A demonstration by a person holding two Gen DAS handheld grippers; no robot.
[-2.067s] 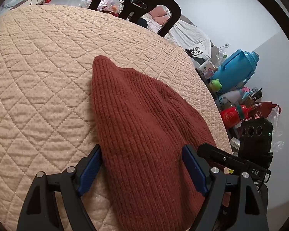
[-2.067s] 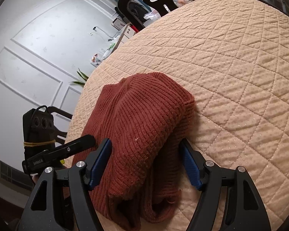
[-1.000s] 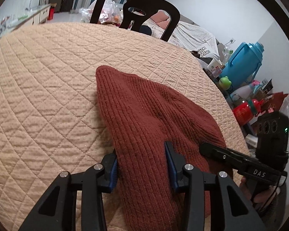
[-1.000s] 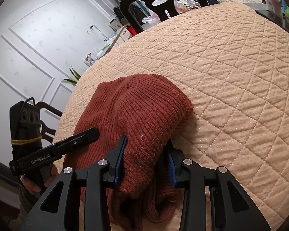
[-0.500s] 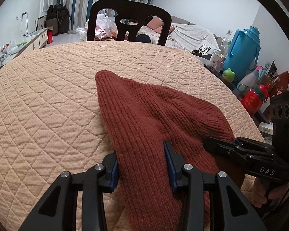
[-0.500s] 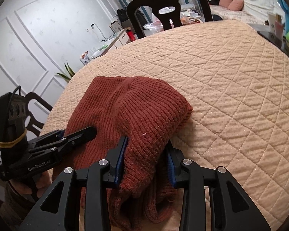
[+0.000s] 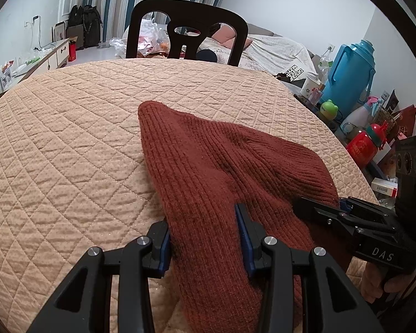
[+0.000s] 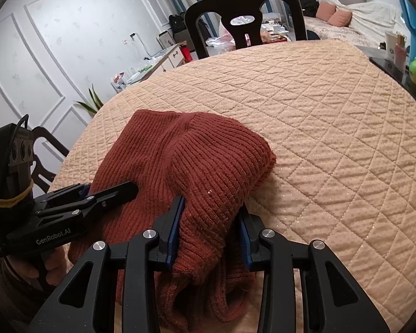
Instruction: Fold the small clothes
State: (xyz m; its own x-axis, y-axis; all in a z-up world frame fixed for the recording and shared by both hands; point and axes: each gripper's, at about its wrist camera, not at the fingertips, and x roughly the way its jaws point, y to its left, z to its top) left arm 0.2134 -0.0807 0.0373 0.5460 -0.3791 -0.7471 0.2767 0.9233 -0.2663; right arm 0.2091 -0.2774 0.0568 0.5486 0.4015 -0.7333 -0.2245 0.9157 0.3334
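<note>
A rust-red ribbed knit garment [image 7: 222, 163] lies bunched on the round table with a peach quilted cover [image 7: 55, 138]. My left gripper [image 7: 205, 233] is shut on the garment's near edge. My right gripper [image 8: 210, 222] is shut on a thick fold of the same garment [image 8: 197, 161] at its other near corner. Each gripper shows in the other's view: the right one [image 7: 344, 216] beside the cloth on the right, the left one [image 8: 97, 194] resting against it on the left. The garment's near hem hangs loose below the right jaws.
A black chair [image 7: 188, 27] stands at the table's far edge. A blue thermos jug [image 7: 349, 75], a red bottle [image 7: 363, 144], a green toy [image 7: 328, 109] and cups crowd a side surface to the right. A second dark chair [image 8: 44, 152] stands at the left.
Both grippers went from open around the garment to shut on it about a second ago. Since then both have lifted and tilted, so the views look further across the table.
</note>
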